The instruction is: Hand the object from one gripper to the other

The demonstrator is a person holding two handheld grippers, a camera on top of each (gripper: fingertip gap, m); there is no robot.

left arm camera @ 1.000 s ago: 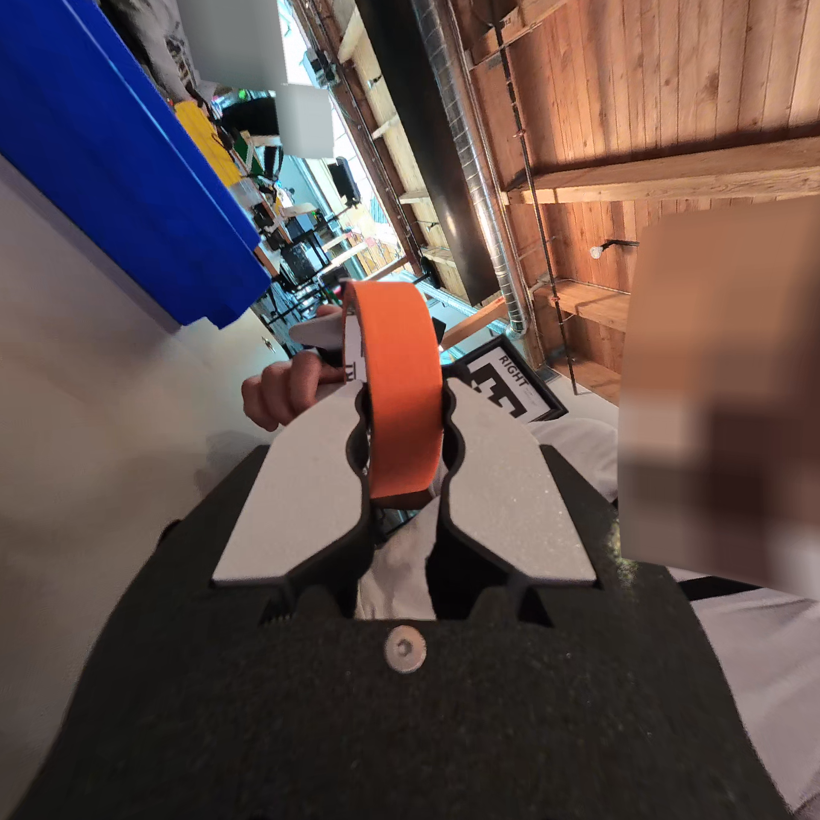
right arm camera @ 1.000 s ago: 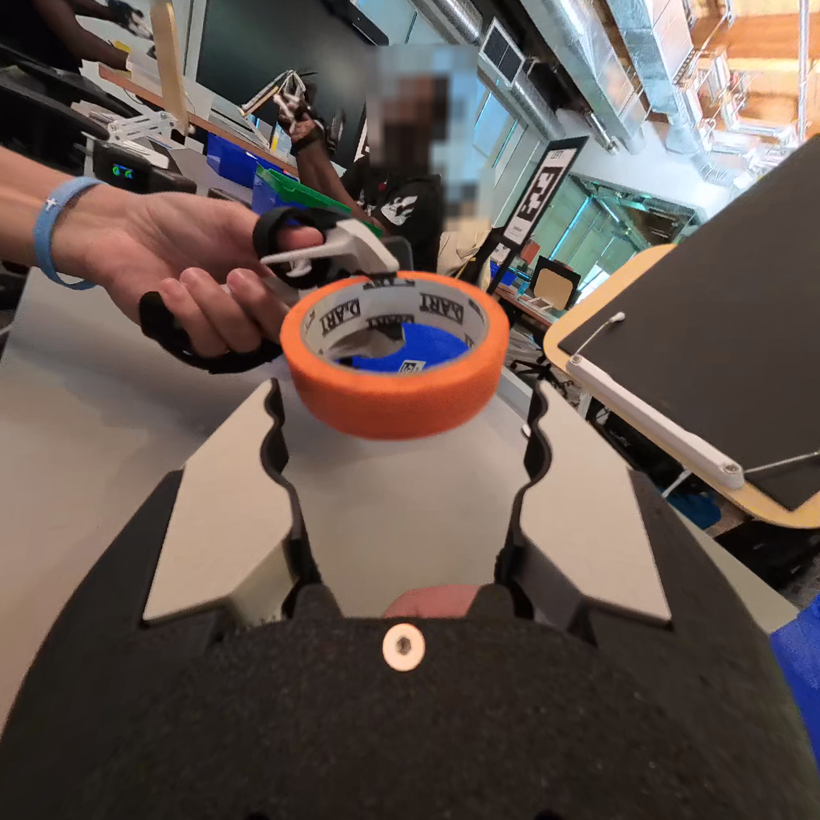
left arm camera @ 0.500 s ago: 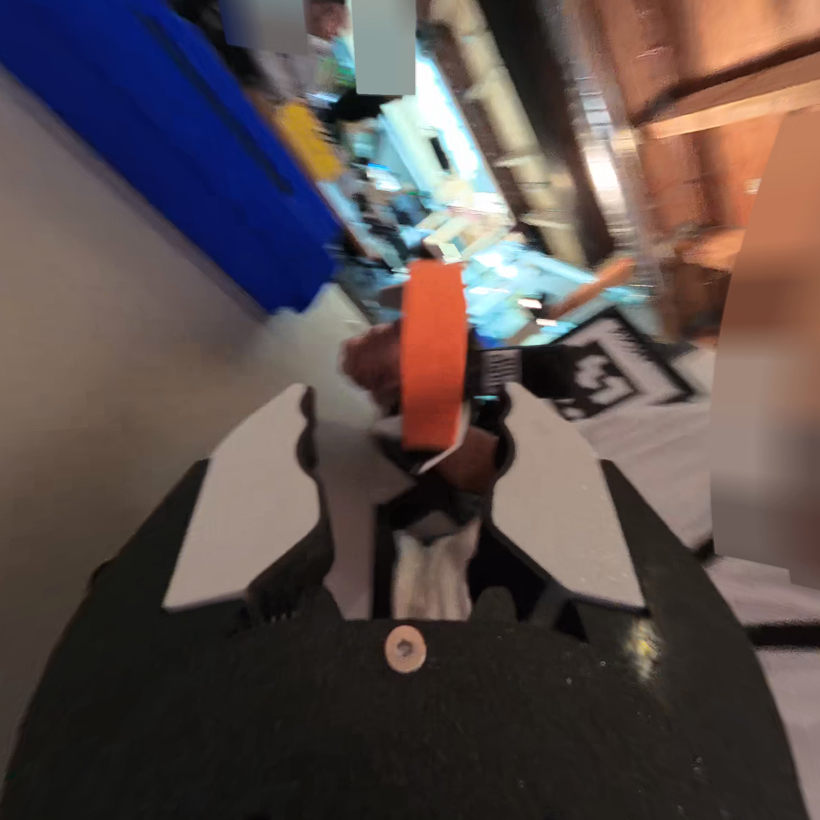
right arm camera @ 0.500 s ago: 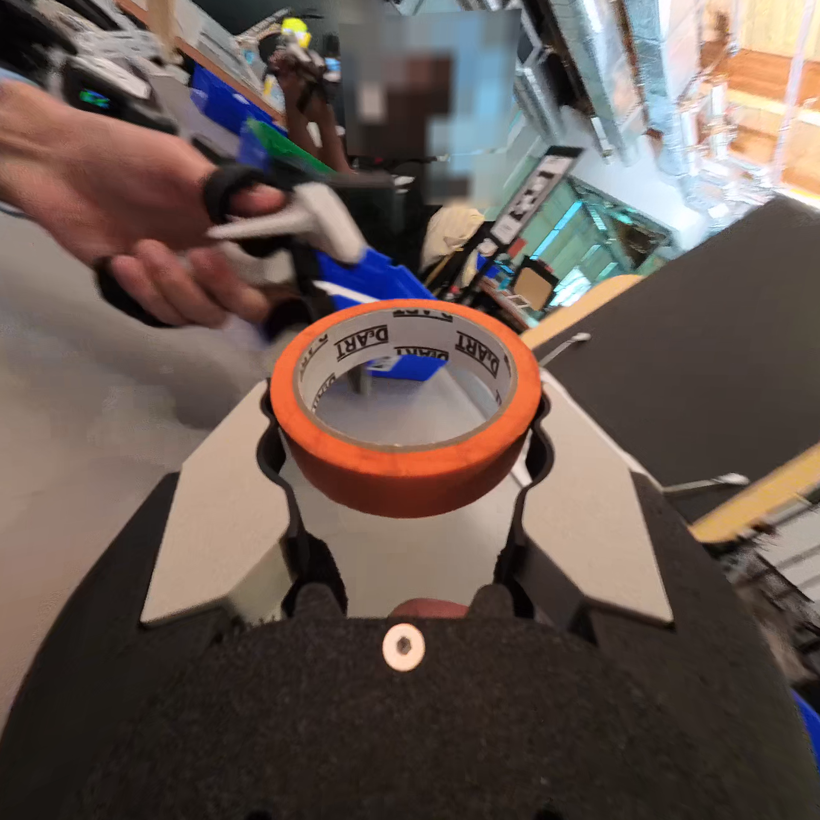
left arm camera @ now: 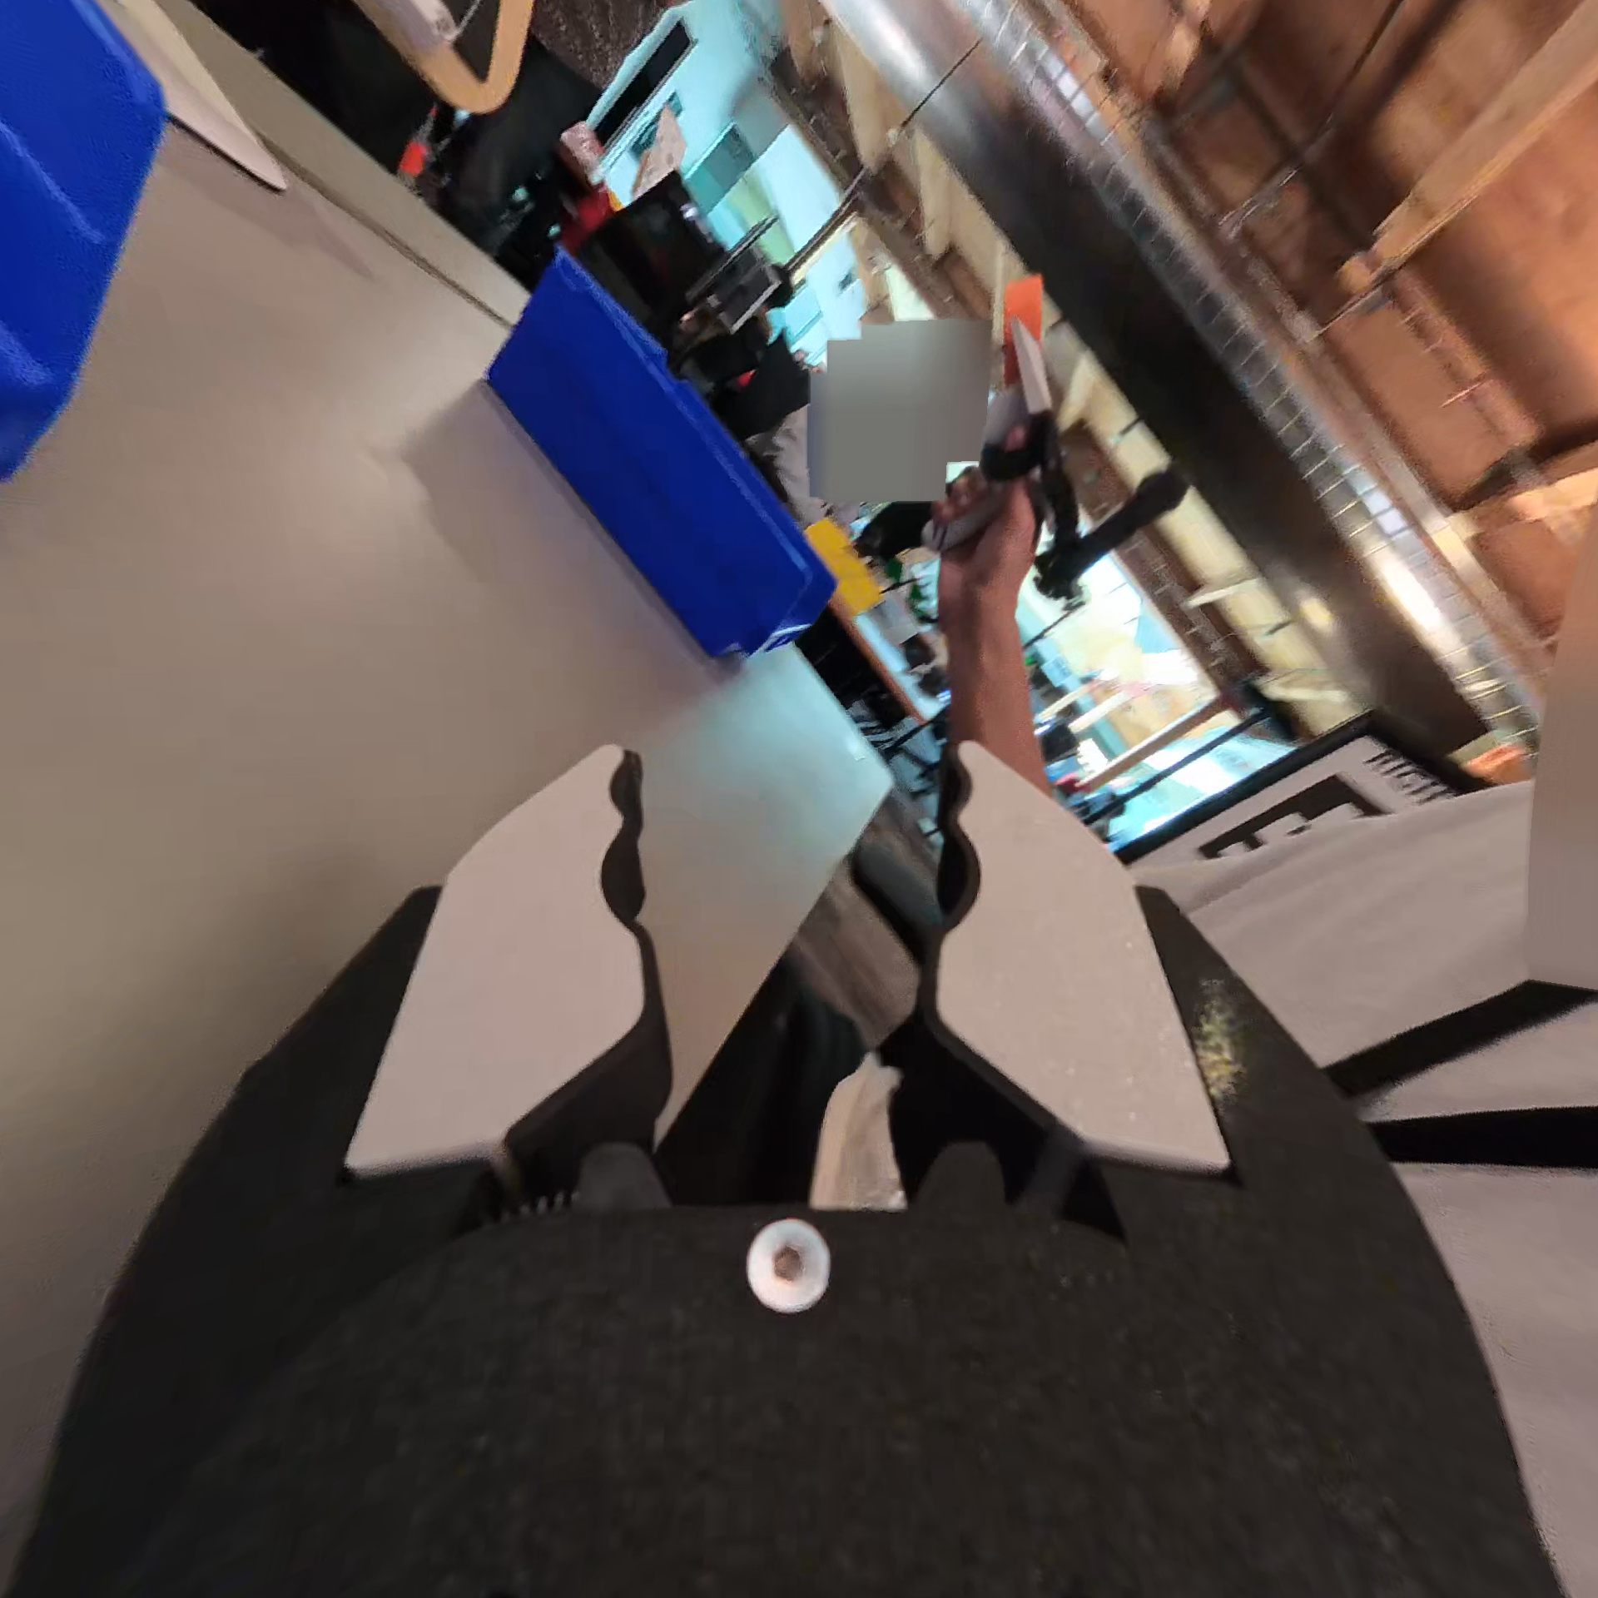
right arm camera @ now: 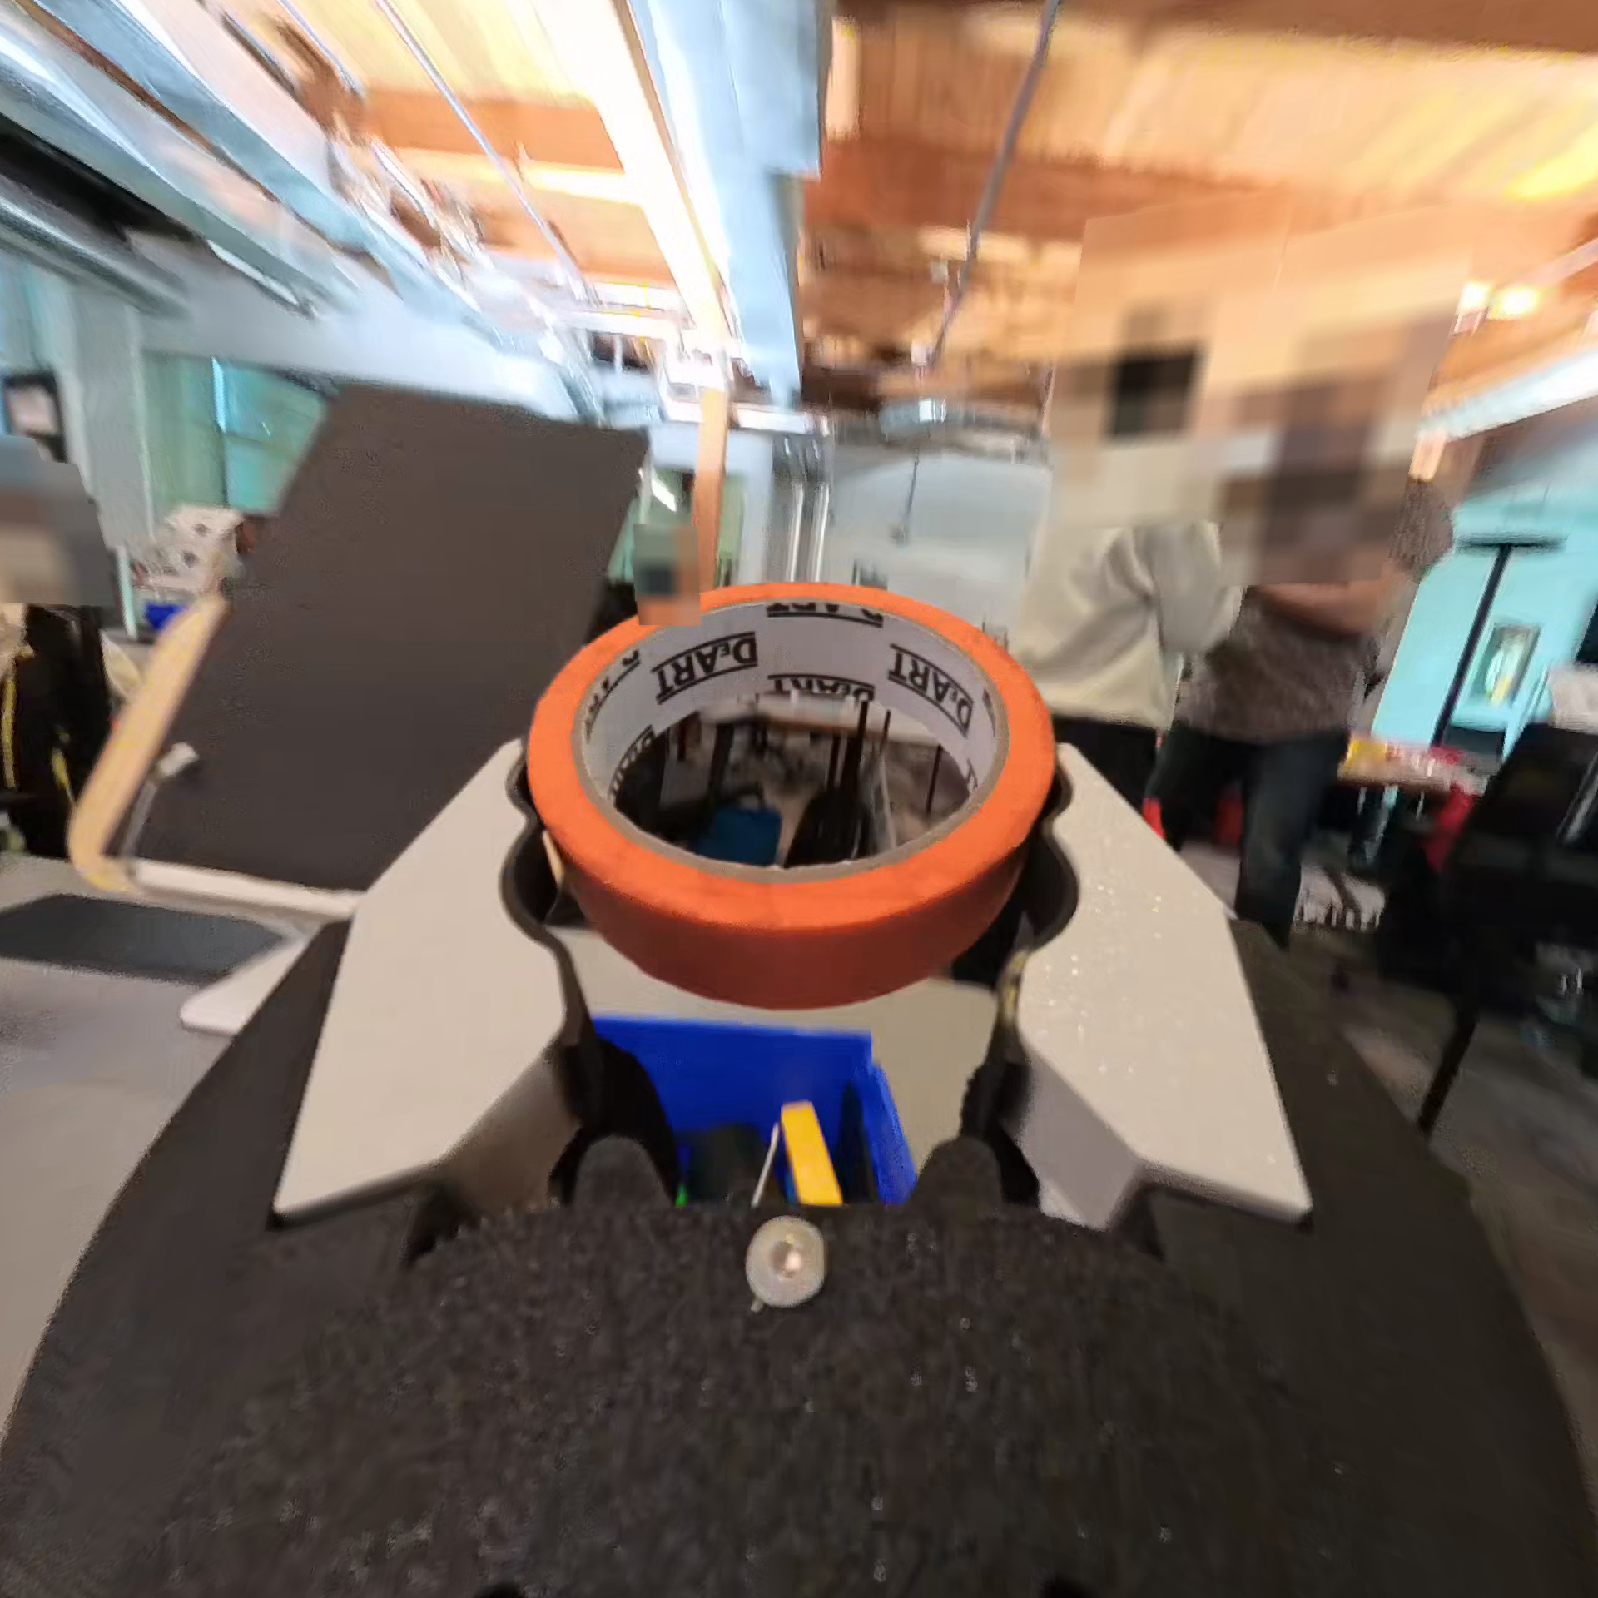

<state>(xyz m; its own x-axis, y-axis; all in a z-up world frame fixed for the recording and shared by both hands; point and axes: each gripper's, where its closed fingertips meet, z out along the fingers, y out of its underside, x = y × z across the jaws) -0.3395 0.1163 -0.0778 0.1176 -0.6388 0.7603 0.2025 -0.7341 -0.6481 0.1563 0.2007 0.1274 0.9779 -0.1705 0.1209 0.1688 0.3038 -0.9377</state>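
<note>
Two tools are showing opposite states. Right tool (right arm camera: 791, 852) is pinching the tape (right arm camera: 791, 873) across its outer rim, roll lying flat between the fingers. Left tool (left arm camera: 791, 852) is standing spread, holding nothing, above the tabletop (left arm camera: 259, 605). Judged light, stiff, non-fragile; the rim is offering the best hold.

Your right gripper (right arm camera: 791, 821): jaws faced in matt grey plastic, fine sparkly grain; body black, rough foam-like texture, one shiny metal screw. Tape roll (right arm camera: 791, 865) you hold: orange, matt crepe-paper look; inner core pale smooth card. Your left gripper (left arm camera: 791, 830): same finishes. Worktop (left arm camera: 259, 648): pale grey, smooth, matt. Blue bins (left arm camera: 657, 467): plastic, slight sheen. Ceiling duct (left arm camera: 1167, 285): ribbed bright metal. Ceiling boards (left arm camera: 1383, 173): bare wood.
</note>
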